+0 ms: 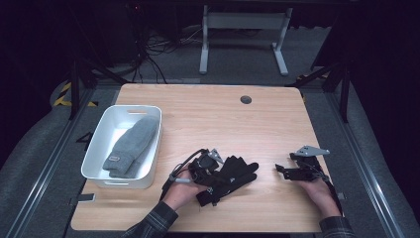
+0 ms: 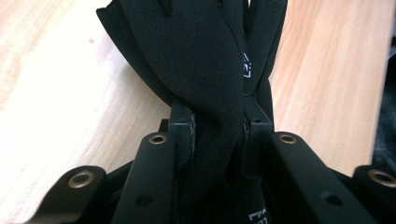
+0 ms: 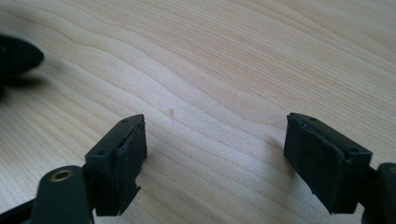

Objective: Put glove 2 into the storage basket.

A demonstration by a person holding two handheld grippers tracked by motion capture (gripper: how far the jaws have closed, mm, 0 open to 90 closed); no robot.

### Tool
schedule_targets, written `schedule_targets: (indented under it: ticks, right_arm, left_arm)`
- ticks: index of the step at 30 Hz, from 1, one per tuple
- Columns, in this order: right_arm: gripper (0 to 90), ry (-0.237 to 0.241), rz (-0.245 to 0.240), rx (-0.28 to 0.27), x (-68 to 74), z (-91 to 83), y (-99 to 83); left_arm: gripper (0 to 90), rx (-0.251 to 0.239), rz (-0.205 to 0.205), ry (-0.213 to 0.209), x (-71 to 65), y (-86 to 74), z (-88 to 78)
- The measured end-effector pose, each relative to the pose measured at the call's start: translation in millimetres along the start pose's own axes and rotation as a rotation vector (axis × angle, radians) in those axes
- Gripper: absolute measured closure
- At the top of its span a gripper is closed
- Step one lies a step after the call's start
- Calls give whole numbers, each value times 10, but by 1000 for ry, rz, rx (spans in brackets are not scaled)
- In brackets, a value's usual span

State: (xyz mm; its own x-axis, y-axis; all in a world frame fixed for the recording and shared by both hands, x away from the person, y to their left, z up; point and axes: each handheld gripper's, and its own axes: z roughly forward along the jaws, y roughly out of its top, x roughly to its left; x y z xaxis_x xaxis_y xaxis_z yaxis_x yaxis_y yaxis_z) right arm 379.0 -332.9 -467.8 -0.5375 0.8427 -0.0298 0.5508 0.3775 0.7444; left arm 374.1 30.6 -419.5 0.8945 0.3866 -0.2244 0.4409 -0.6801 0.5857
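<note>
Clamped between the pads of the left hand-held gripper [image 2: 217, 126] was a black glove [image 2: 205, 70], its fabric pinched into a narrow fold where the two jaws met it. Seen from the high view, that left hand-held gripper [image 1: 214, 168] sat over the glove [image 1: 233, 176] near the front middle of the wooden bench [image 1: 208, 114], with the glove's fingers spread toward the right. How much of the glove rested on the wood and how much was lifted could not be told.

Well apart to the right, the right hand-held gripper [image 1: 281, 169] pointed left toward the glove, its jaws standing wide apart with nothing between them; in its own view the right hand-held gripper [image 3: 215, 144] framed bare wood grain, and a dark blurred shape at the left edge was too cut off to identify.

On the left side of the bench stood a white bin [image 1: 99, 148] holding a grey knitted mitten [image 1: 131, 146] that lay lengthwise inside it, cuff toward the front.

Both plaid sleeves were cut off by the bottom edge.
</note>
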Motion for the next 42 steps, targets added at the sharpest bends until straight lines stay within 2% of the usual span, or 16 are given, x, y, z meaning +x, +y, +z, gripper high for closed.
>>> schedule_targets:
  ticks: [5, 6, 7, 14, 20, 25, 32, 42]
  right_arm:
    - [216, -1, 0, 0, 1, 0, 0]
    - [216, -1, 0, 0, 1, 0, 0]
    - [213, -2, 0, 0, 0, 2, 0]
    - [198, -8, 4, 2, 0, 4, 1]
    - [198, -9, 3, 3, 0, 4, 1]
    - [198, -9, 3, 3, 1, 4, 1]
    - [198, -10, 4, 3, 1, 4, 2]
    - [196, -11, 4, 4, 2, 5, 2]
  left_arm:
    - [727, -14, -18, 22, 35, 24, -206]
    - [727, -14, -18, 22, 35, 24, -206]
    - [727, -22, -31, 26, 47, 34, -264]
    - [726, -62, -46, 62, 132, 92, -574]
    - [726, -60, -68, 88, 220, 103, -787]
    - [725, -67, -93, 125, 315, 85, -993]
    - [726, -82, -141, 186, 502, -25, -1342]
    - [726, -120, -253, 282, 832, -346, -1904]
